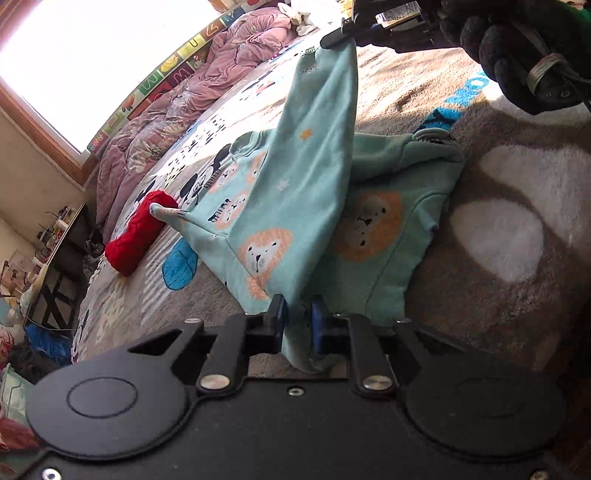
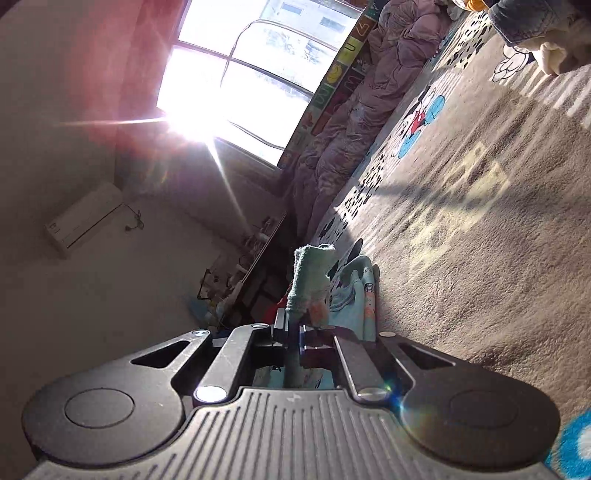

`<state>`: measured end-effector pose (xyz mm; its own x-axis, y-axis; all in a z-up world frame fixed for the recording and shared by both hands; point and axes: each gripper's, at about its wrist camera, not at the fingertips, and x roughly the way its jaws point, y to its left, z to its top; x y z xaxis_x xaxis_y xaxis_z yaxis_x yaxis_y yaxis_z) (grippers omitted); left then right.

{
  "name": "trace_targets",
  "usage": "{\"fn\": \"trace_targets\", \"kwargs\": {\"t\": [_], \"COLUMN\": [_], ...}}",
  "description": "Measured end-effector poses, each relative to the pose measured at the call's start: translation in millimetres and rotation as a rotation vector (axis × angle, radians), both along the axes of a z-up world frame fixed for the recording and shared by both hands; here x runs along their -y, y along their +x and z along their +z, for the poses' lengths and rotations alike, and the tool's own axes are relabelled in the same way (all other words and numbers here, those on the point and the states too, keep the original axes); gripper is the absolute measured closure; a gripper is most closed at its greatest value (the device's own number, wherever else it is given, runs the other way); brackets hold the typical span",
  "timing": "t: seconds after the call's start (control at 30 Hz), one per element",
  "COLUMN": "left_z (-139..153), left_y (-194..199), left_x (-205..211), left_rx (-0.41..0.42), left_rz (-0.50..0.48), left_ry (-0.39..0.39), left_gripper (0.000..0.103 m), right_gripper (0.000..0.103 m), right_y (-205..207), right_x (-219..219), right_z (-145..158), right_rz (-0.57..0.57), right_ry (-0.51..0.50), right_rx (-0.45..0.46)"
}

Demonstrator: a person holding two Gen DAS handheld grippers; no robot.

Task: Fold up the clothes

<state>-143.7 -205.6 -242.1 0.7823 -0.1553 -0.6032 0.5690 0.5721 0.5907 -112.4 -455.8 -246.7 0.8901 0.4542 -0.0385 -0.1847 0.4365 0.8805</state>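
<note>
Left claw (image 1: 298, 320) and right claw (image 1: 345, 31) each clamped on mint lion-print top (image 1: 295, 177), stretched taut between them

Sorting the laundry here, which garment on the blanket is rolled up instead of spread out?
The red knitted garment, rolled into a bundle left of the mint lion-print top, which both tools hold partly lifted.

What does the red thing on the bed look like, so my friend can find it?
Start at the big cartoon-print blanket covering the bed. Left of the mint-green lion top lies a rolled red knit bundle, touching the top's cuff. It is the only bright red, cable-textured thing there.
</note>
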Motion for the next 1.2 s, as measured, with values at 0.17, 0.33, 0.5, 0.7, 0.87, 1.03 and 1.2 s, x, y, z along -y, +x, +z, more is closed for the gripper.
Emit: {"fn": "trace_targets", "kwargs": {"t": [0.17,0.33,0.5,0.7,0.87,1.03,1.2], "left_z": [-4.2,-2.4,20.4,82.8,69.5,48.3,15.6], "left_y": [2.8,4.7,13.5,29.9,43.0,40.5,45.0], "left_x": [3.1,2.4,-16.0,-63.3,-59.9,-37.8,-25.1], "left_rx": [-0.028,-0.046,-0.268,-0.119,-0.136,-0.171,-0.264], "left_rz": [-0.015,-0.022,-0.032,0.1,0.142,0.095,0.072], "left_ry": [-0.006,-0.035,-0.245,-0.369,-0.372,-0.32,-0.261], "left_gripper": [0.089,0.089,0.075,0.078,0.09,0.092,0.092], "right_gripper": [0.096,0.096,0.095,0.095,0.095,0.096,0.095], "right_y": [-19.9,-22.3,-17.6,-17.3,-18.8,-21.0,-23.3], "right_x": [10.1,8.8,1.9,4.0,3.5,6.1,7.3], "right_z": [-4.4,-5.2,-15.7,-20.3,-16.6,-12.2,-10.0], "right_rz": [-0.019,-0.039,-0.062,-0.066,-0.066,-0.055,-0.047], "right_ry": [-0.002,0.003,-0.126,-0.094,-0.084,-0.077,-0.08], "right_rx": [-0.036,-0.028,-0.145,-0.122,-0.092,-0.075,-0.075]}}
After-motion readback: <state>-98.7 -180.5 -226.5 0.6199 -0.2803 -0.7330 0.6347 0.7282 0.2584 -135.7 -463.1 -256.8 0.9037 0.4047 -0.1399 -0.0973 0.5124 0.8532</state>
